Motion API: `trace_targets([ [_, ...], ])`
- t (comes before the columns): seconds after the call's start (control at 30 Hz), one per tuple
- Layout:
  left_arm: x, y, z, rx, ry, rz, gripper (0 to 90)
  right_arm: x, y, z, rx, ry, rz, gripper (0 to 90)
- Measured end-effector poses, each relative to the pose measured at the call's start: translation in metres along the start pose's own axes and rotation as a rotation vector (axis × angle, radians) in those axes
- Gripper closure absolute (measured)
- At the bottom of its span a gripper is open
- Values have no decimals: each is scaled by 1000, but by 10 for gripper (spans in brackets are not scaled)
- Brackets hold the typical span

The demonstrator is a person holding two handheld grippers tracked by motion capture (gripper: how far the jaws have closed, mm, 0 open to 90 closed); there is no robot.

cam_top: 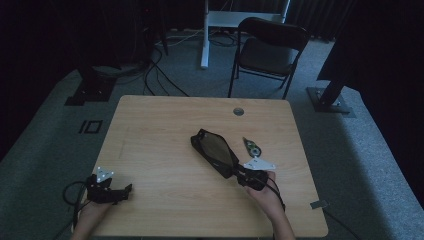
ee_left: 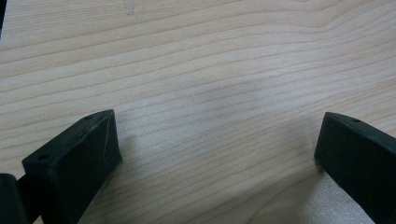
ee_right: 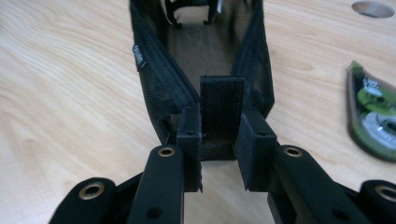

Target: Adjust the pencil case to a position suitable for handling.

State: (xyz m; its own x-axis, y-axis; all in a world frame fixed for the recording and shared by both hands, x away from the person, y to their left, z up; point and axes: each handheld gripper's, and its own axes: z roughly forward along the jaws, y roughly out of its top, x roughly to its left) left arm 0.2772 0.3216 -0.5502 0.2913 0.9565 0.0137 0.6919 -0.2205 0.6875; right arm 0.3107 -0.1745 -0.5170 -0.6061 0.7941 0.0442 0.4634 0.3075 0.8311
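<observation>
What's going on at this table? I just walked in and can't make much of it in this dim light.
A person works at a wooden table with a gripper in each hand. The right gripper has its fingers shut on the fabric tab at the near end of a black mesh pouch, which lies open near the table's middle. A green tape dispenser lies just beside the pouch. The left gripper rests near the table's near left edge, its fingers wide open over bare wood.
</observation>
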Motion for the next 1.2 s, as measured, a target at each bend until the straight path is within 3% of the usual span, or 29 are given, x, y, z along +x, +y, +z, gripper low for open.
trace_targets([
  [0.1, 0, 0, 0, 0, 0, 0, 1, 2, -2, -8, 11, -40, -31, 727],
  [0.23, 0, 0, 0, 0, 0, 0, 2, 2, -8, -17, 9, -49, -27, 728],
  [0.5, 0, 0, 0, 0, 0, 0, 1, -5, -21, -30, 7, -71, 8, 727],
  [1.2, 0, 0, 0, 0, 0, 0, 2, 1, -47, -66, -5, -105, 50, 727],
])
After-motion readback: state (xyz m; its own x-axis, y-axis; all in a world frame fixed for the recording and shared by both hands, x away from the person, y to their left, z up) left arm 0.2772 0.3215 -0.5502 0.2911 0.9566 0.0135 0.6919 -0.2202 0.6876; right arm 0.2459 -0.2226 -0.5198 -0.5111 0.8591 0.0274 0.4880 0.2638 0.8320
